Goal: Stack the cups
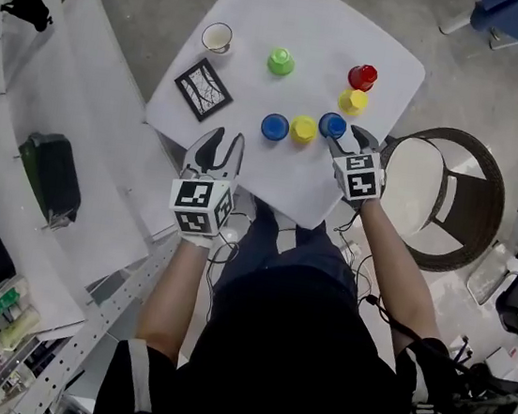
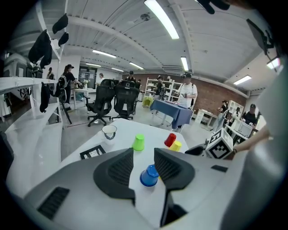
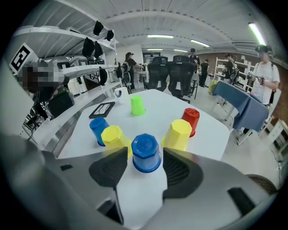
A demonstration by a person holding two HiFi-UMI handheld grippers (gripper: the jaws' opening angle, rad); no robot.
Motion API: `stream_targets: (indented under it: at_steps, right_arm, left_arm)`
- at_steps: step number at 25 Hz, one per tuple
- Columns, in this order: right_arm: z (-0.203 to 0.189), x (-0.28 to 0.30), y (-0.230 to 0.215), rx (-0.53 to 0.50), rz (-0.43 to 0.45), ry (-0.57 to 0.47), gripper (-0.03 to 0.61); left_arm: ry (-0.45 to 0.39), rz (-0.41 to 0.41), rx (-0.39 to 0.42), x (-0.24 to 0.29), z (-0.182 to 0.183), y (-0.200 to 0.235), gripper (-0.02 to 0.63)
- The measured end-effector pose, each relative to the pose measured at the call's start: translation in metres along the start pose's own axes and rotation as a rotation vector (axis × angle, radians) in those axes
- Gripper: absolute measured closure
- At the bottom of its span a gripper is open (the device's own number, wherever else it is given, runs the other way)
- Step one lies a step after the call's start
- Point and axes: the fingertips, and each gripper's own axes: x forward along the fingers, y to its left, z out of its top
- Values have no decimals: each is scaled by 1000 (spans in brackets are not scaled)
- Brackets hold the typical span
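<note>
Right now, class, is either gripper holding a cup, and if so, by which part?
Nothing is held. The left gripper is open and empty; the right gripper is open with a blue cup at its jaw tips, pads not pressing.

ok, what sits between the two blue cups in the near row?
A yellow cup, standing between the left blue cup and the right blue cup; the head view shows it.

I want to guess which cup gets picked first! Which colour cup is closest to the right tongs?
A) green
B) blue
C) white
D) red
B: in the right gripper view a blue cup stands upside down right at the gap of the open right tongs, closer than any other cup.
</note>
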Motion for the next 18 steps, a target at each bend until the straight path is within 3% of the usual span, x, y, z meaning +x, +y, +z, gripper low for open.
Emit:
stream_targets:
  at_steps: [7,10,18]
  right_arm:
    - [-1,16,-3,-31,21,31,324]
    - [1,17,-5,-51,11,30,365]
    - [0,9,2,-37,6,13,370]
  left_arm:
    - [12,15,-19,2,-5,6,472]
    - [16,17,-20,3,-7,6,472]
    - [16,4,-15,2,-6,1,472]
